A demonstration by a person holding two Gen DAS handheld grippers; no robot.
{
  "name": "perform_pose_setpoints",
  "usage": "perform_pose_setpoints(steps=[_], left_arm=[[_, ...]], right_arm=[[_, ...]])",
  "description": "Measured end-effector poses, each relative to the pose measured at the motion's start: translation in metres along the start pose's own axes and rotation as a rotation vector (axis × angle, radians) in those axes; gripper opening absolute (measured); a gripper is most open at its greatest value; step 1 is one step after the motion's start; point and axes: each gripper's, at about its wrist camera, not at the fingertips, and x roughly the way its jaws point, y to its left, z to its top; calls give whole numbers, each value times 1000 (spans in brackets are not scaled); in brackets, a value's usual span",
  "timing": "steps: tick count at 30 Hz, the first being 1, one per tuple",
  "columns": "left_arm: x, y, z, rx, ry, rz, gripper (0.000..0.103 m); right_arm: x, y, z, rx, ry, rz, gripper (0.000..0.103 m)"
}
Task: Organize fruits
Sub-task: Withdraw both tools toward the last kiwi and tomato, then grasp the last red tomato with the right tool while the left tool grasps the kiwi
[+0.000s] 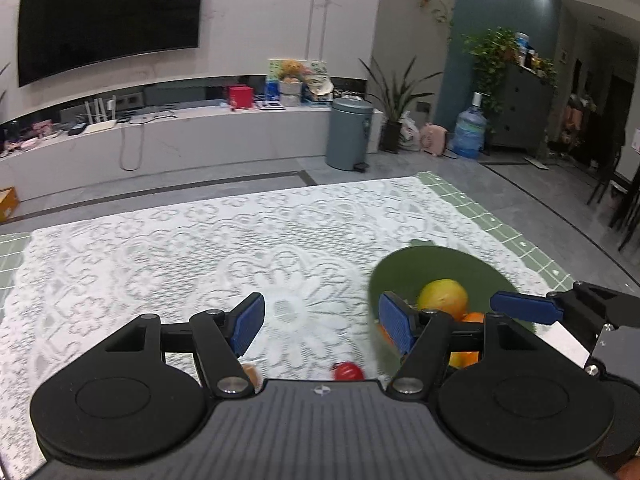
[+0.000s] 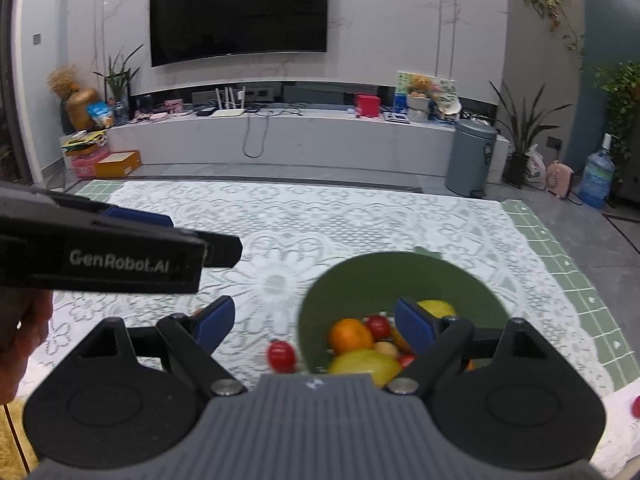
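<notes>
A green bowl (image 2: 360, 280) sits on the white lace tablecloth and holds a yellow fruit (image 2: 436, 307), an orange (image 2: 350, 334), a small red fruit (image 2: 378, 325) and more. It also shows in the left wrist view (image 1: 440, 264) with the yellow fruit (image 1: 442, 298). A red fruit (image 2: 281, 355) lies on the cloth just left of the bowl; it also shows in the left wrist view (image 1: 347, 371). My left gripper (image 1: 320, 322) is open and empty above the cloth, left of the bowl. My right gripper (image 2: 314, 326) is open and empty over the bowl's near left rim.
The table (image 2: 560, 264) has a green tiled top under the lace cloth, with edges at the far and right sides. Another red fruit (image 2: 635, 406) lies at the right edge. An orange-brown fruit (image 1: 250, 374) lies under my left gripper. The left gripper's body (image 2: 120, 256) crosses the right wrist view.
</notes>
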Motion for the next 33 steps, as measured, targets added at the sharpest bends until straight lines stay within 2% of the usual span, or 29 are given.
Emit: perform_pose_setpoints(steps=[6,13,17,20,24,28,31,33], left_arm=[[-6,25,-10,-5,6,27,77],[-2,55,-26,-50,19,63,77],[4,75,-36,-140,35,33,77],[7,89,-42,-210,43,16,77],[15,101,-52,-250,48,10,77],[24,107,-60,-291,79,-25,76],[33,106,-63,-291,104,-54,73],[38,103,-65,-289,114,-70,70]], right_arm=[[8,31,-6,-27,2,40,84],[30,60,-12,-49,68,89,90],[41,75,-18,-91,85,79,90],[48,82,-24,-115,66,55,90],[61,87,-30,-128,94,25,90],[75,87,-35,-135,140,-37,83],[83,83,-37,-123,176,-58,68],[89,80,-38,-111,199,-71,63]])
